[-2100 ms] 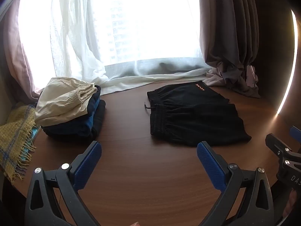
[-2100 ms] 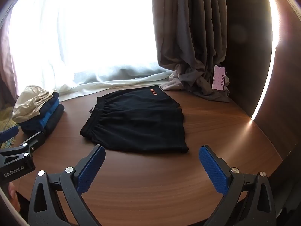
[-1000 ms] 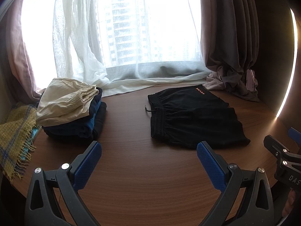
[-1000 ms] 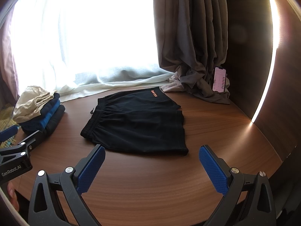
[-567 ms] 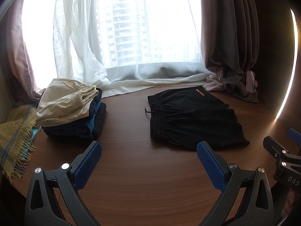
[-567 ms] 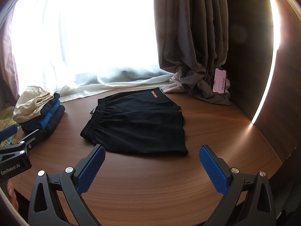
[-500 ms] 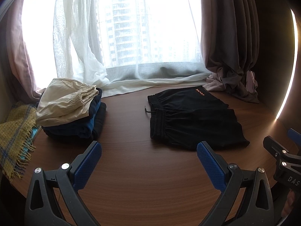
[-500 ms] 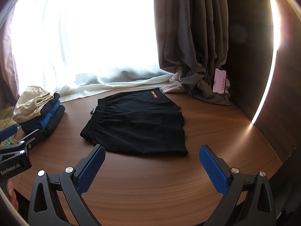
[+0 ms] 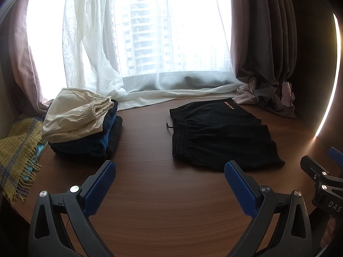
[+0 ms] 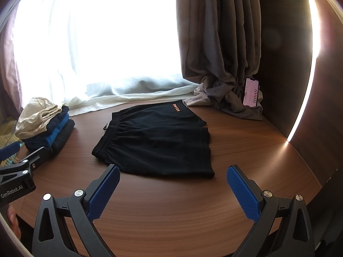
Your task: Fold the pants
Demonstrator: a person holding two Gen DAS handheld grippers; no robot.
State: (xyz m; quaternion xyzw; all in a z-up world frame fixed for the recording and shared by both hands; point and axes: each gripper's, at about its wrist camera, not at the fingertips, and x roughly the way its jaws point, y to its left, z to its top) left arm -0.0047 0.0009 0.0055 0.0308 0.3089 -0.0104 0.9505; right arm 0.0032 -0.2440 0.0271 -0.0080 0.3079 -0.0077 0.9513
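Observation:
Black shorts (image 9: 220, 137) (image 10: 158, 141) with an orange logo lie folded in half on the brown wooden table (image 9: 163, 209), waistband to the left. My left gripper (image 9: 170, 180) hovers open near the table's front, short of the shorts' near-left corner. My right gripper (image 10: 173, 182) is open too, just in front of the shorts' near hem, with nothing between its blue pads (image 10: 240, 194). Each gripper shows at the edge of the other's view.
A stack of folded clothes (image 9: 83, 126) (image 10: 42, 124), cream on top of blue and dark ones, sits at the left. A yellow fringed blanket (image 9: 17, 154) hangs off the left edge. Curtains (image 10: 218, 49) bunch at the back, with a lit phone (image 10: 250, 92) propped at the back right.
Both views have shifted only slightly; the shorts and the stack lie as before and both grippers stay open.

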